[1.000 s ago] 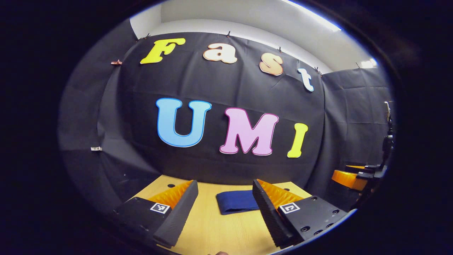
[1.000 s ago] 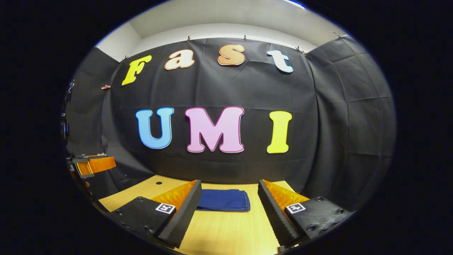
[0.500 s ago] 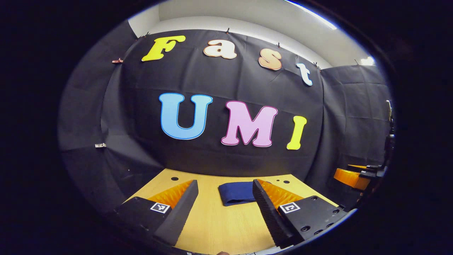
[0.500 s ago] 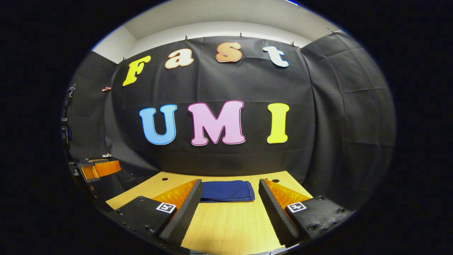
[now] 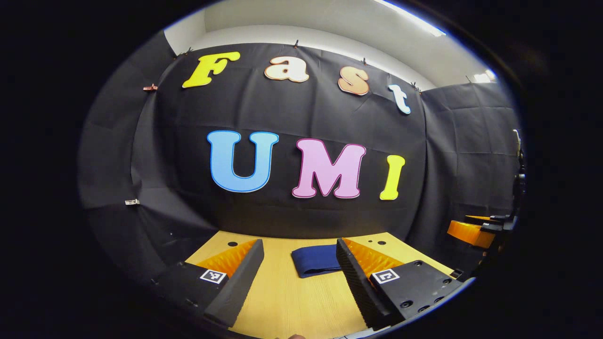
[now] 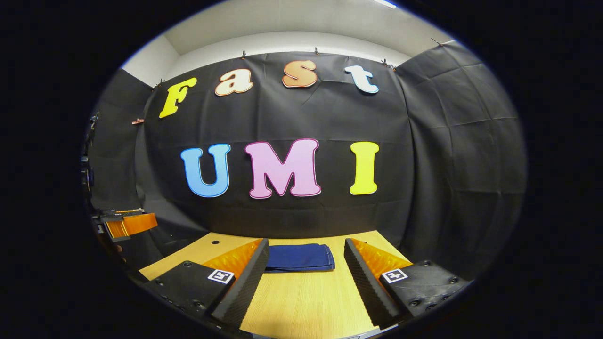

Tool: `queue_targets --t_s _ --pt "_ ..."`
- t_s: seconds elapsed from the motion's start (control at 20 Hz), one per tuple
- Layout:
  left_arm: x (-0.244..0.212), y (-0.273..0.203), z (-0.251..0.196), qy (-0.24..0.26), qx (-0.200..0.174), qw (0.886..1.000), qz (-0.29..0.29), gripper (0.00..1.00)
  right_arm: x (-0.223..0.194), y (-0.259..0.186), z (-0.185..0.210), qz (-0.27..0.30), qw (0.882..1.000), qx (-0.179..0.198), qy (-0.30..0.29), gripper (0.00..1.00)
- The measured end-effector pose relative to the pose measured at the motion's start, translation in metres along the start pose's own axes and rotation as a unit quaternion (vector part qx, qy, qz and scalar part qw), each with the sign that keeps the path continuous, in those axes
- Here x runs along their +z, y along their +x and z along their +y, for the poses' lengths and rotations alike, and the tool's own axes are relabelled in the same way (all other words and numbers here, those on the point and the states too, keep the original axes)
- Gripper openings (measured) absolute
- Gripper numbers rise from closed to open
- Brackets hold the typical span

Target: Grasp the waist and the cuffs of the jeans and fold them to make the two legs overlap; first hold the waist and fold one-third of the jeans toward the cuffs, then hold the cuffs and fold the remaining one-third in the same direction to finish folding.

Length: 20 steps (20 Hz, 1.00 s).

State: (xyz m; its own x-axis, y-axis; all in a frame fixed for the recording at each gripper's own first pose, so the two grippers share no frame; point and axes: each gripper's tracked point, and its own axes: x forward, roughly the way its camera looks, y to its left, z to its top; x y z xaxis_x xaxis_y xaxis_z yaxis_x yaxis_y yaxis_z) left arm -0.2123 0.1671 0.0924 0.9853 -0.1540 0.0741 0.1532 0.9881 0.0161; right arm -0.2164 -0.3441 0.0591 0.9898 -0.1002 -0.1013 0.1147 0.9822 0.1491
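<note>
Wooden table (image 6: 301, 306) bears seemingly folded jeans (image 6: 299, 258); left tongs (image 5: 298, 275) and right tongs (image 6: 306, 278) gape, unladen.

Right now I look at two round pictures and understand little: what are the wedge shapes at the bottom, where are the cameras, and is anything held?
A person holds one two-finger gripper in each hand; a camera rides on each and looks forward along its fingers. The wedges are those fingers. In the left gripper view, the left gripper is open and holds nothing. In the right gripper view, the right gripper is also open and holds nothing. Ahead, on the light wooden table, lie dark blue jeans folded into a small flat bundle, touched by neither gripper. Each view also catches the other gripper at its edge.
</note>
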Motion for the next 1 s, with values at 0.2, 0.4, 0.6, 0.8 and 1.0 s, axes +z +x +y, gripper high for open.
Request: queue_targets --t_s 0.2,0.4,0.6,0.8,1.0 --pt "-0.001 -0.001 -0.002 -0.003 0.003 1.0 0.001 0.96 0.001 0.001 0.001 -0.003 1.0 -0.003 -0.007 0.97" --pt "0.0 -0.002 -0.005 -0.003 0.01 1.0 0.006 0.96 -0.017 -0.001 -0.003 0.022 1.0 -0.013 0.003 0.97" --pt "0.0 -0.006 -0.009 -0.005 0.011 1.0 0.013 0.96 -0.017 -0.007 -0.006 0.024 0.999 -0.021 -0.01 0.97" --pt "0.001 -0.004 -0.015 0.002 0.009 1.0 0.018 0.96 -0.01 -0.009 -0.005 0.015 0.999 -0.025 -0.014 0.98" --pt "0.002 -0.008 -0.012 -0.006 0.007 1.0 0.022 0.96 -0.007 -0.012 -0.006 0.012 0.999 -0.029 -0.016 0.97"
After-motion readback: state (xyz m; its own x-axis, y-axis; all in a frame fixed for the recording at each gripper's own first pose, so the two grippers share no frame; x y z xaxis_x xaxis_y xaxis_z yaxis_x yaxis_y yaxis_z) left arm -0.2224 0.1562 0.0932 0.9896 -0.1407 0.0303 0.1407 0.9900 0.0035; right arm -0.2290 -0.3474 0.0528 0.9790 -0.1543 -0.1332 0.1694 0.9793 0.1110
